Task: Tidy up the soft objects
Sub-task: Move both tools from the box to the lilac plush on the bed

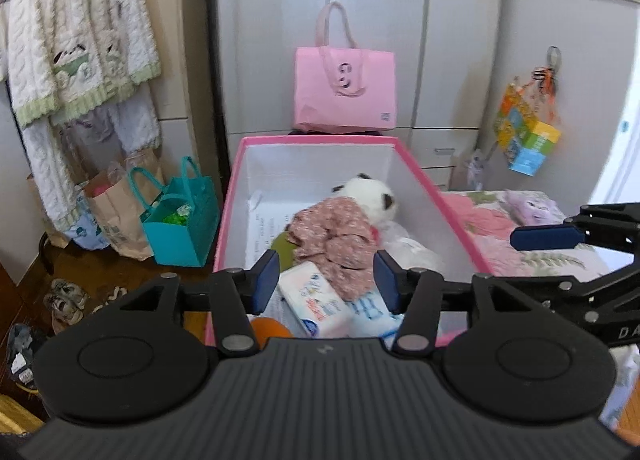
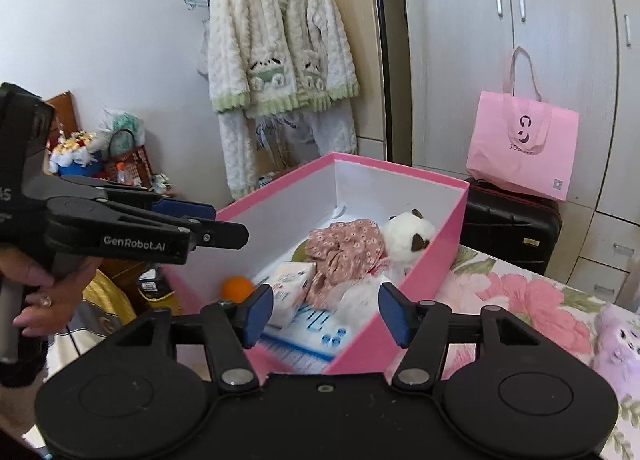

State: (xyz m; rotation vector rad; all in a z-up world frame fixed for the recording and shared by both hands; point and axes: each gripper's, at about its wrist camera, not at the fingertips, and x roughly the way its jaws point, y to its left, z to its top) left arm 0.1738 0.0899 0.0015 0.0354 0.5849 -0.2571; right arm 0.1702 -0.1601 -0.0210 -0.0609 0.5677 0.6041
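A pink storage box [image 1: 440, 195] [image 2: 452, 219] with white inside walls sits on the bed edge. In it lie a white plush panda [image 1: 368, 195] [image 2: 408, 236], a pink floral cloth [image 1: 336, 236] [image 2: 344, 252], a tissue pack [image 1: 312, 296] [image 2: 290, 280], an orange ball [image 2: 237, 288] and blue-printed packets [image 2: 316, 334]. My left gripper [image 1: 327, 280] is open and empty above the box's near end; it also shows from the side in the right wrist view [image 2: 216, 219]. My right gripper [image 2: 326, 314] is open and empty over the box's near corner. A purple plush toy [image 2: 618, 340] [image 1: 532, 205] lies on the floral bedspread.
A pink paper bag [image 1: 344, 87] [image 2: 524, 147] stands on a black suitcase [image 2: 512, 223] before white wardrobes. A fleece robe [image 2: 276, 43] hangs on the wall. A teal bag [image 1: 180, 219], paper bags and shoes [image 1: 64, 296] are on the floor at left. The floral bedspread [image 2: 532, 300] spreads right.
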